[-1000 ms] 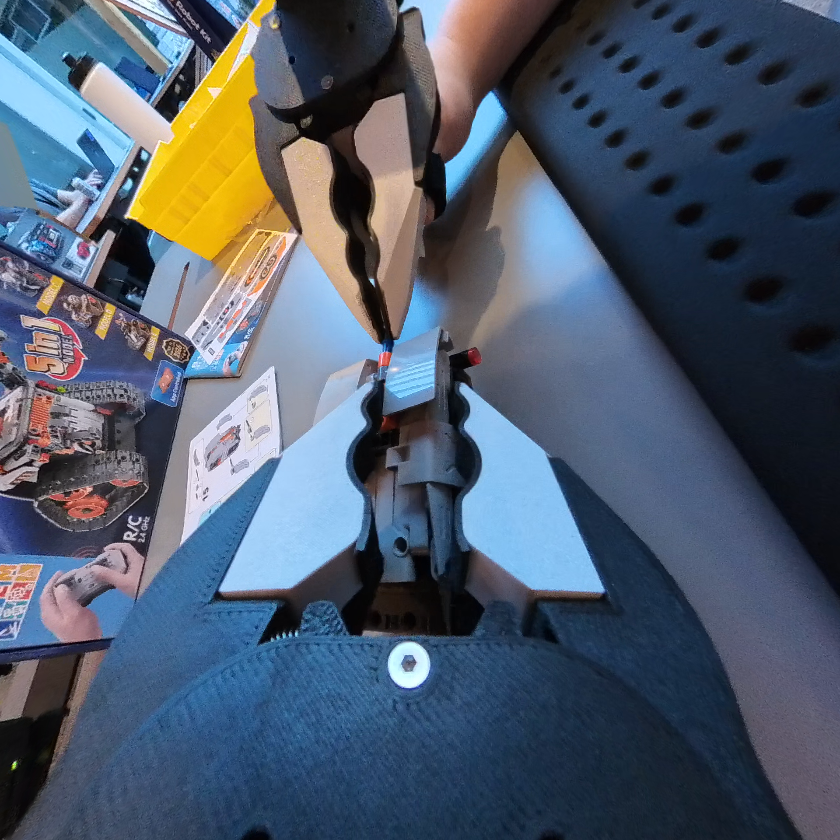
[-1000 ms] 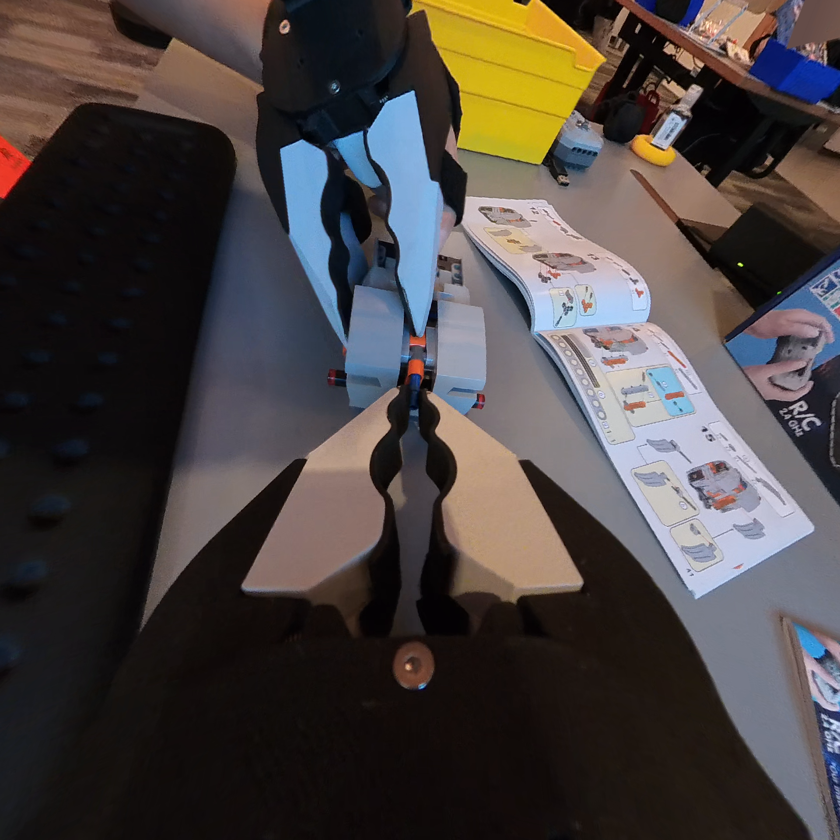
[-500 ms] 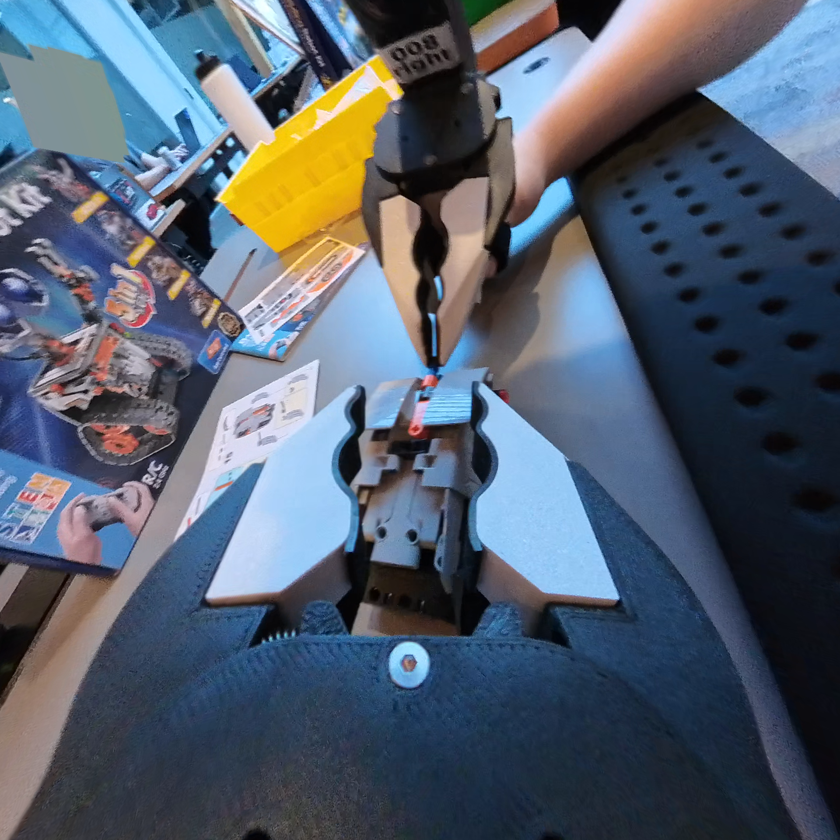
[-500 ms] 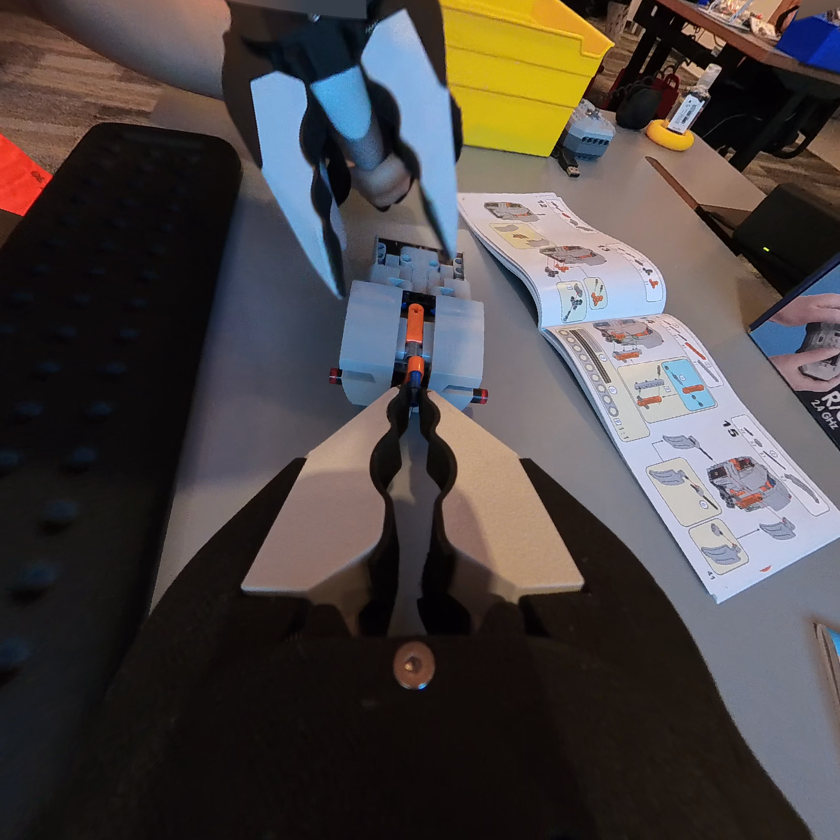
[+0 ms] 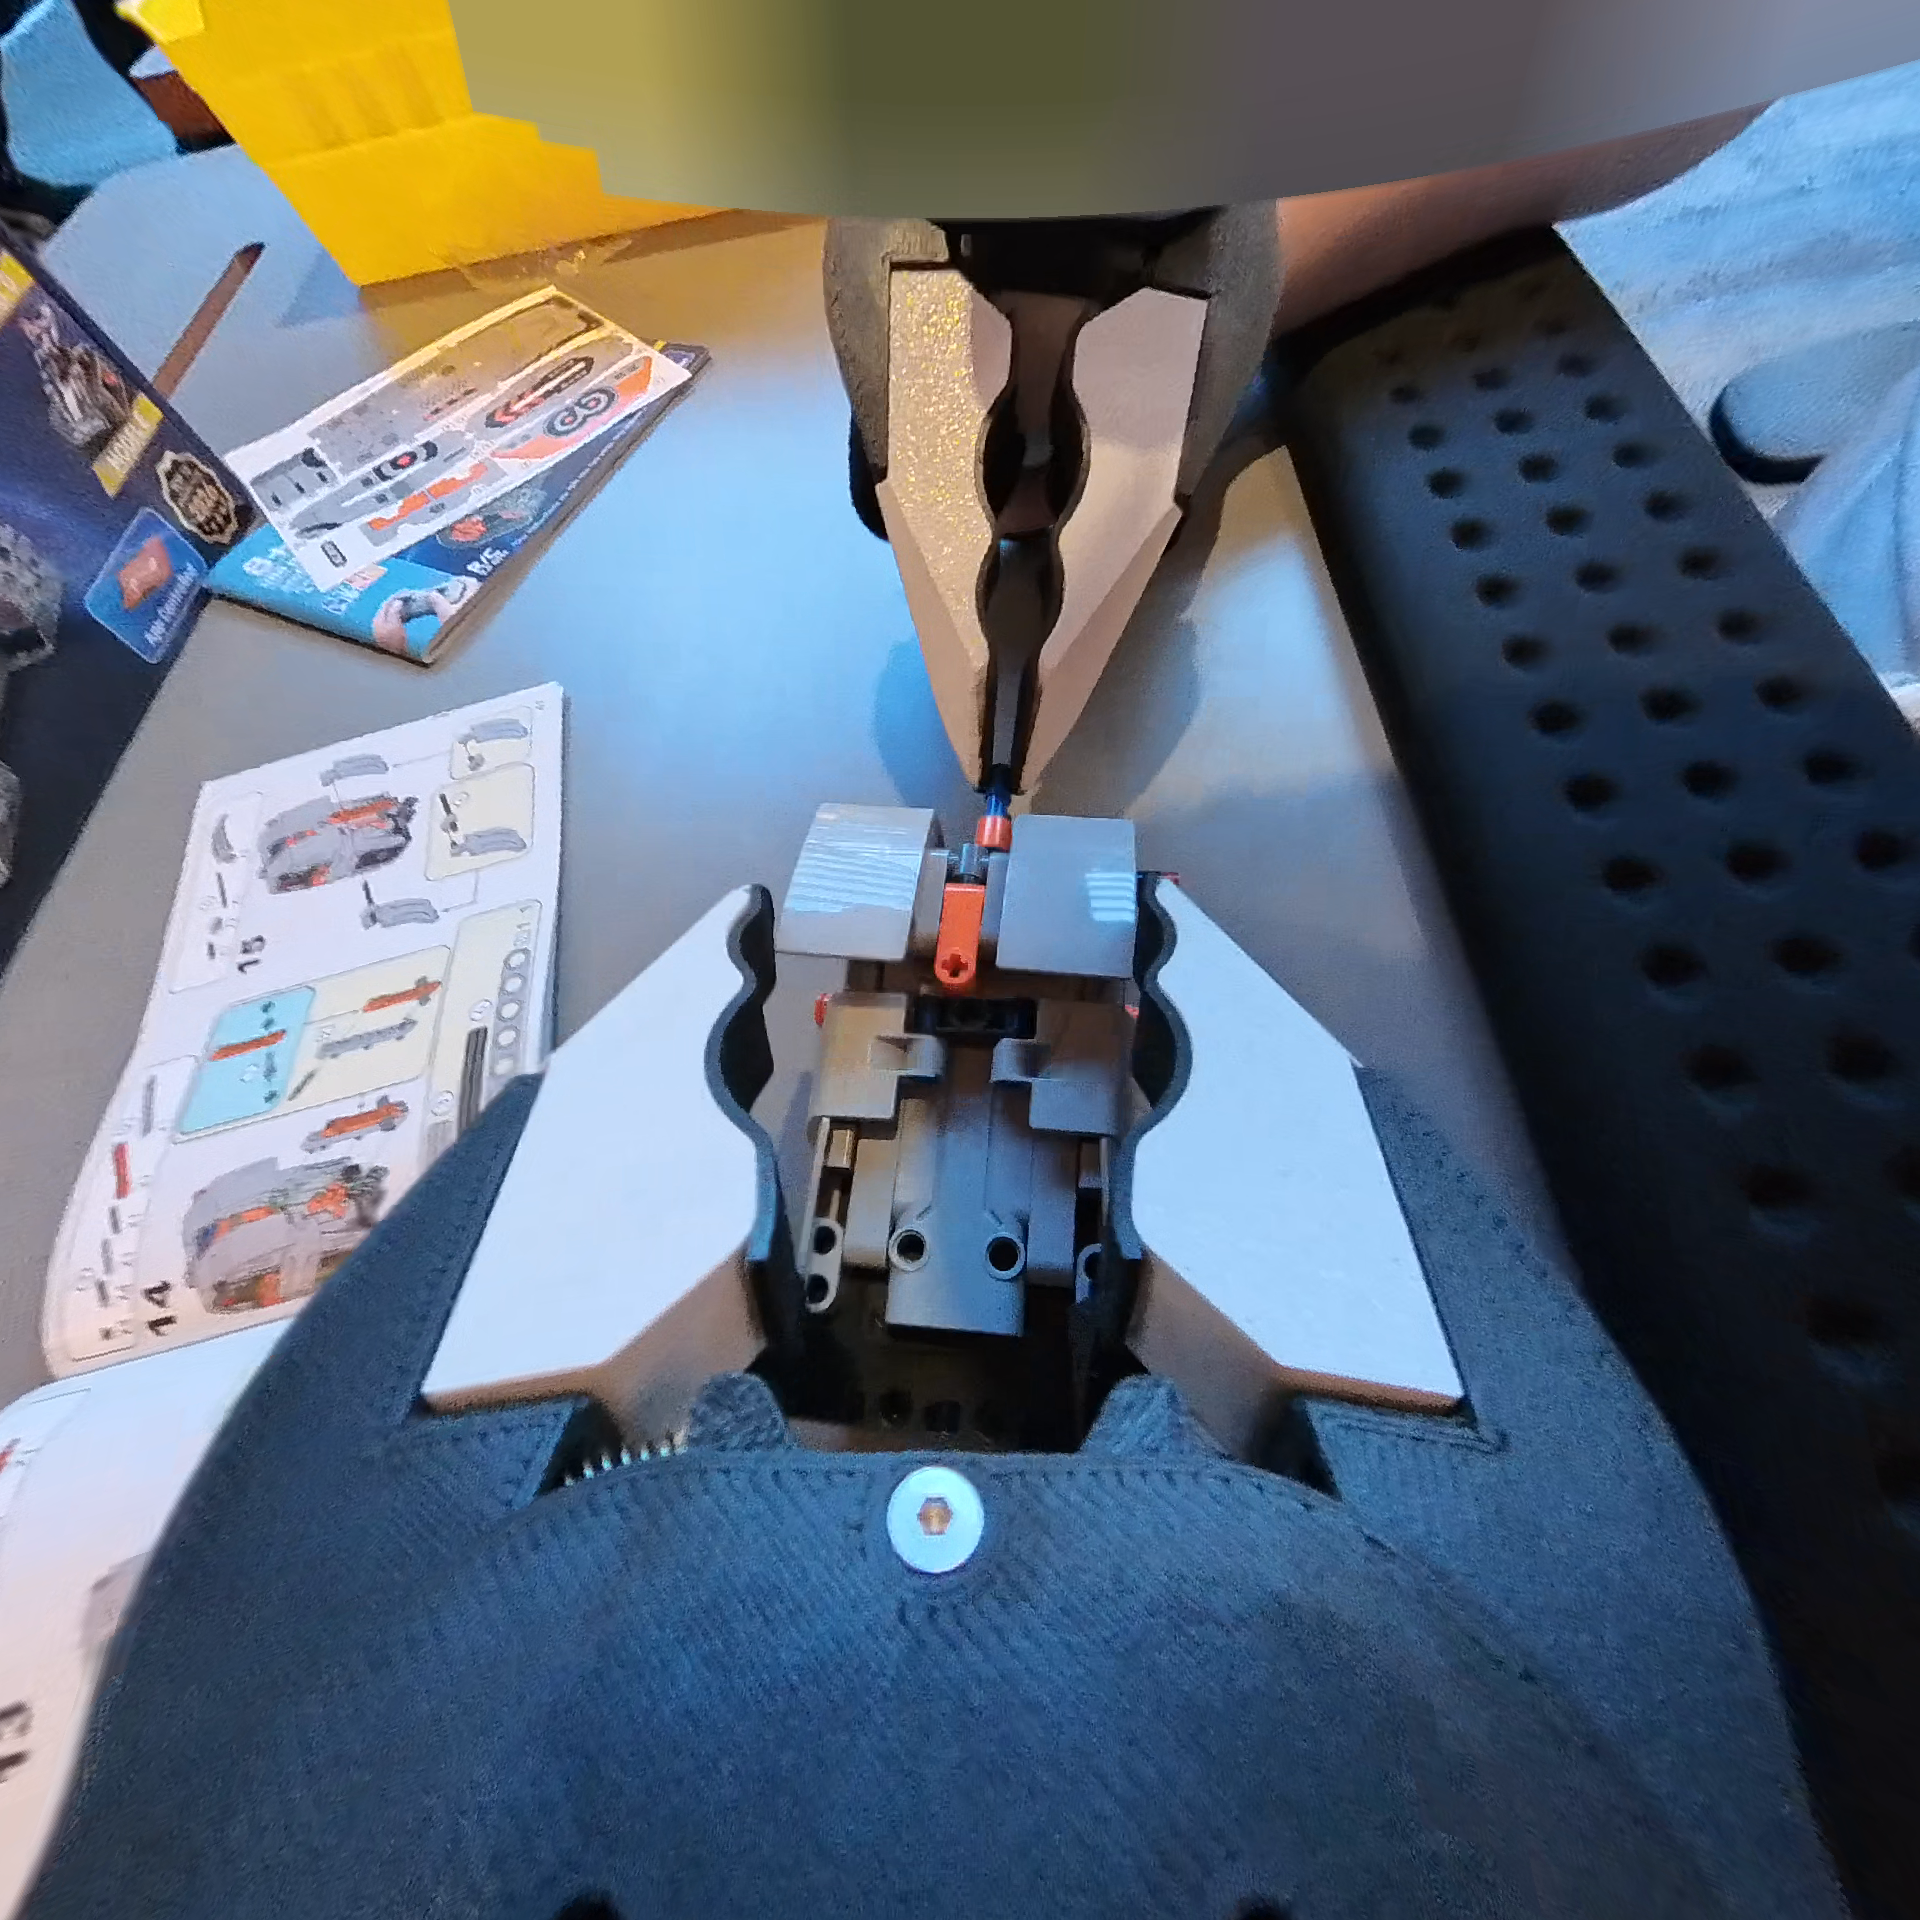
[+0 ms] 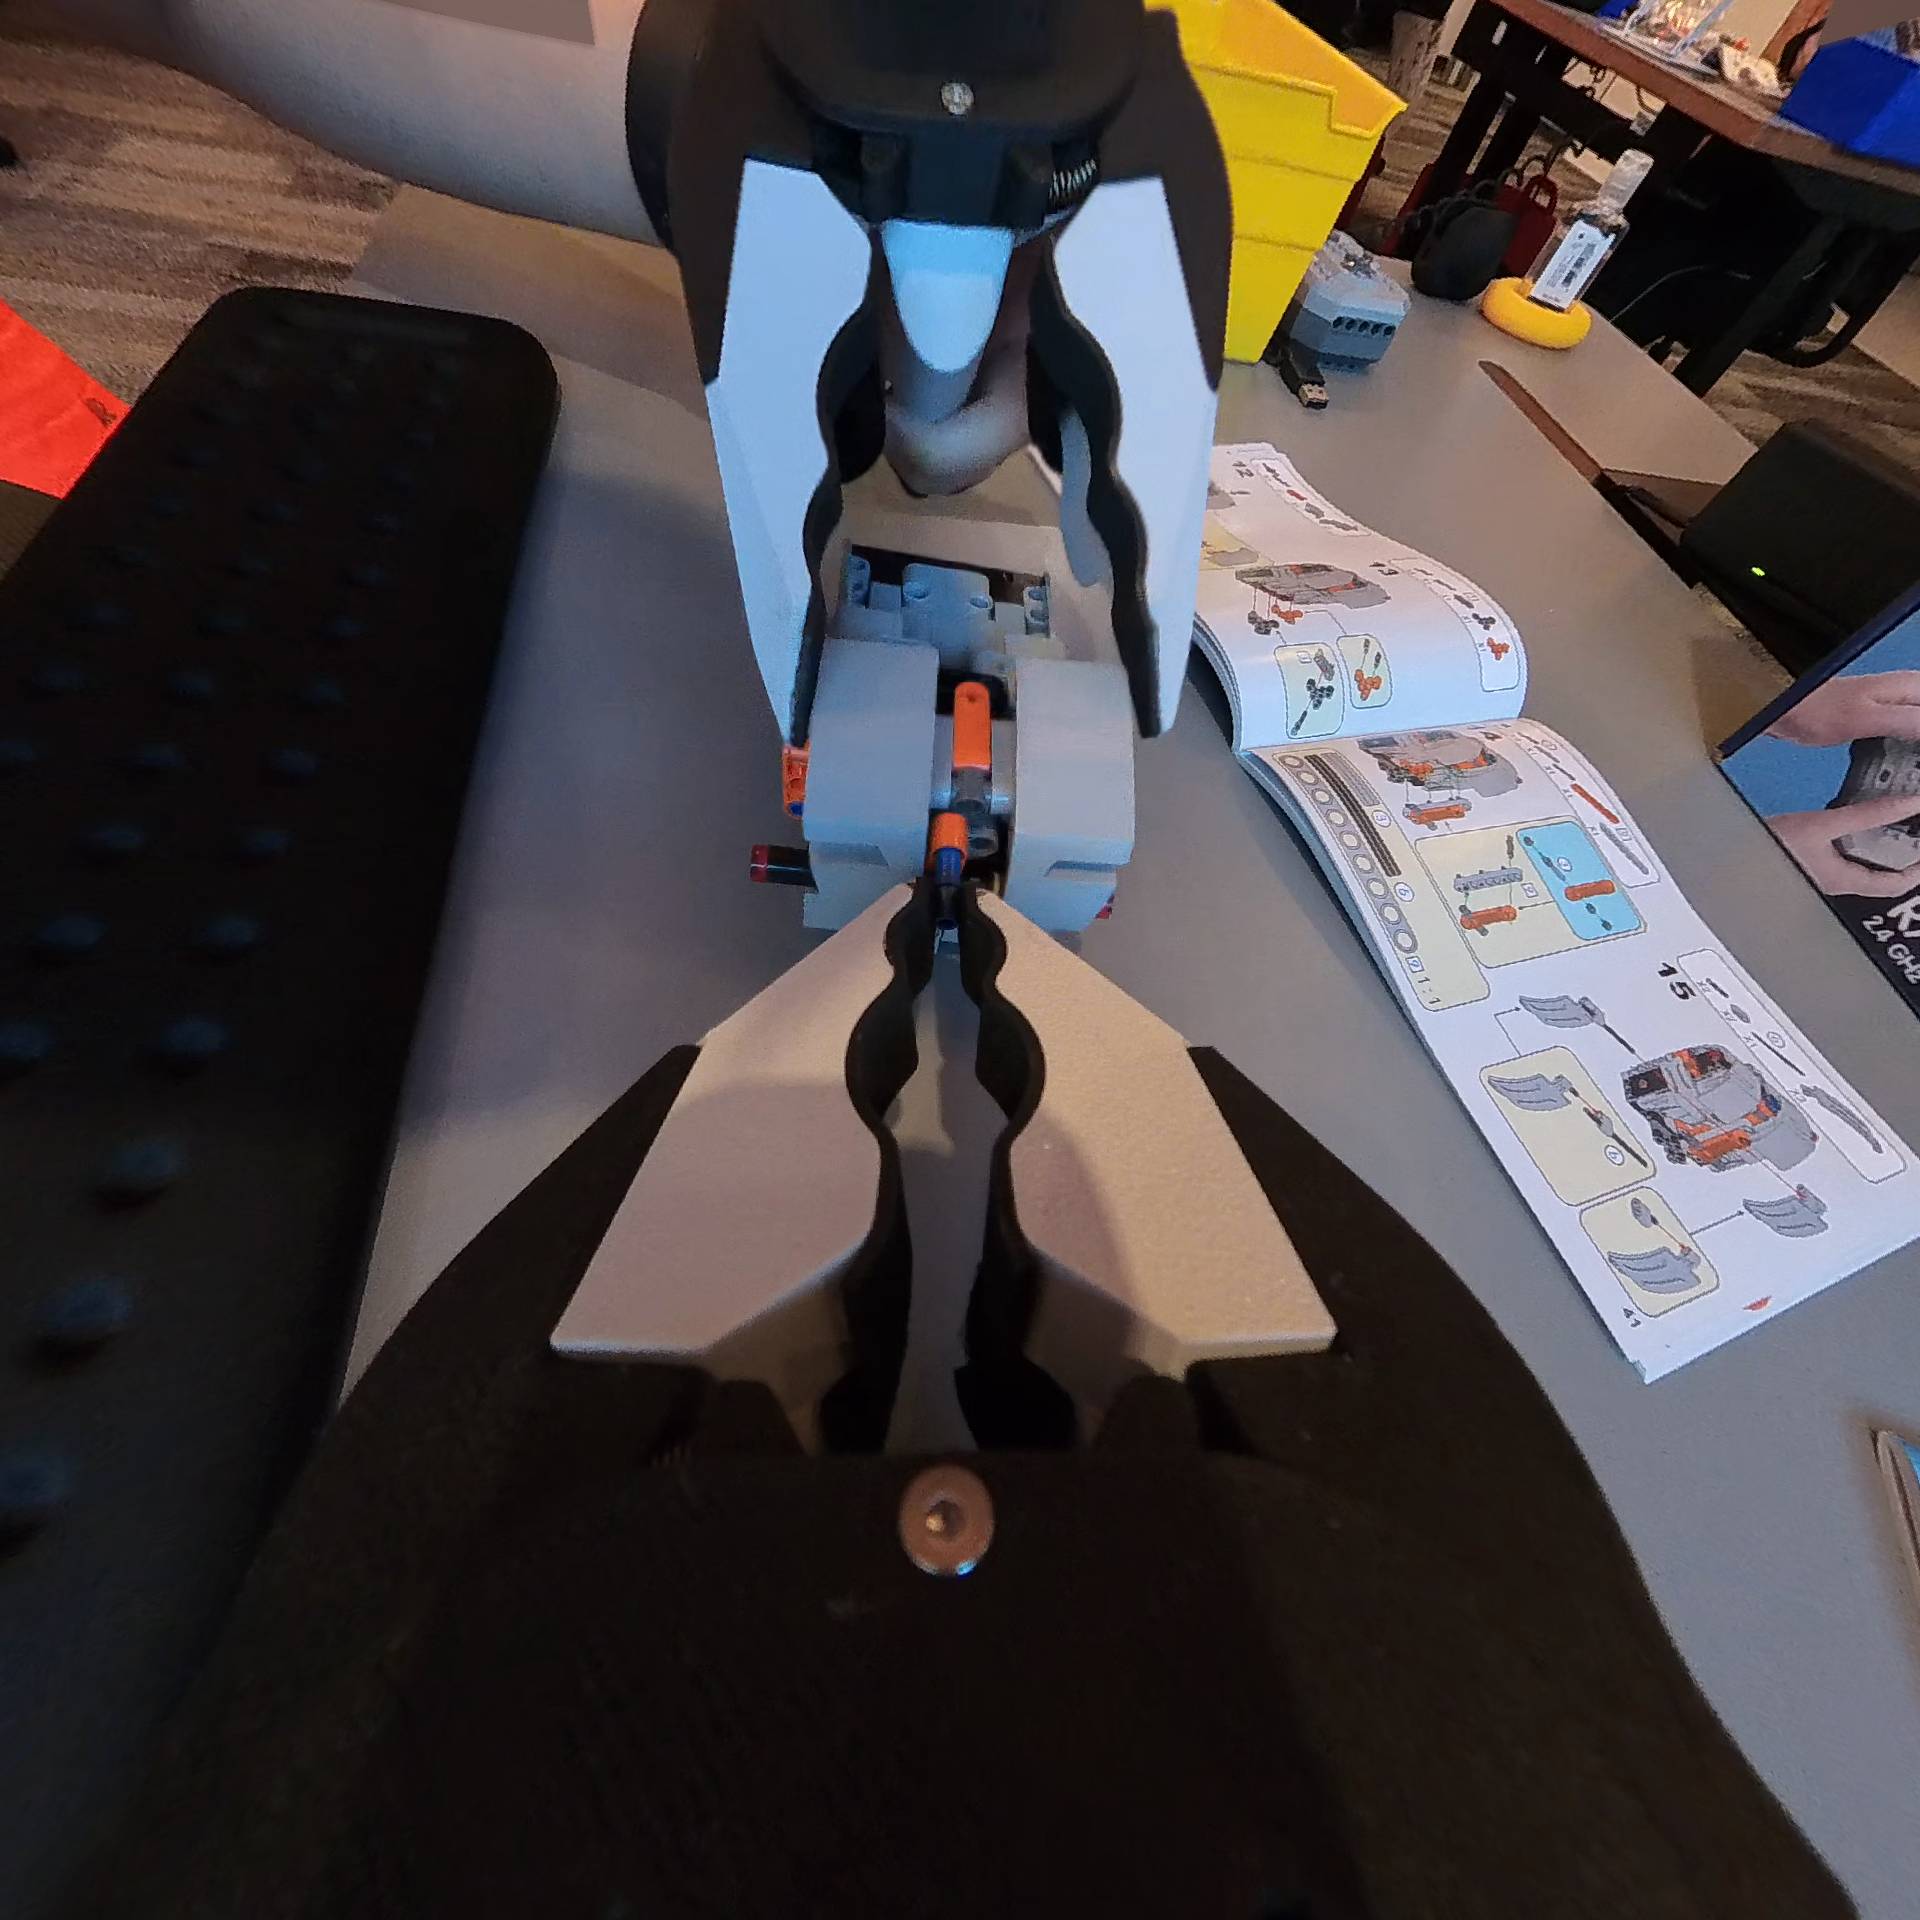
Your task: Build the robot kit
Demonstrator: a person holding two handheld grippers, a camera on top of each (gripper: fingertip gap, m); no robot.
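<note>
Grey brick-built model [image 5: 956, 1091] sits on the grey table [image 5: 707, 644], front end with two pale curved panels facing the right gripper. An orange piece [image 5: 958, 930] runs down the gap between the panels; small red pin ends stick out at the model's sides.

Left gripper [image 5: 951, 914]: jaws spread wide, one finger along each flank of the model. Whether the pads press on the sides or only flank them is not clear. In the right wrist view the left gripper [image 6: 971, 717] comes down over the model's rear half, fingers straddling it.

Right gripper [image 6: 940, 914]: jaws nearly together, tips pinched on a thin dark rod with a blue tip [image 6: 943, 899] that sticks out of the model's front, in line with an orange collar [image 6: 945, 834]. From the left wrist view, the right gripper [image 5: 1000, 779] points down at the model's front, with the rod between its tips.

Around it: an open instruction booklet [image 6: 1538, 883] lies flat just beside the model, to the right in the right wrist view. A sticker sheet [image 5: 468, 457] rests on a second booklet farther off. A black perforated mat [image 5: 1621, 727] runs along the table on the other side. A yellow bin [image 6: 1278, 156] stands beyond. A printed toy box [image 5: 94, 457] lies at the table's edge. A bare forearm [image 5: 1455, 229] reaches in behind the right gripper.
</note>
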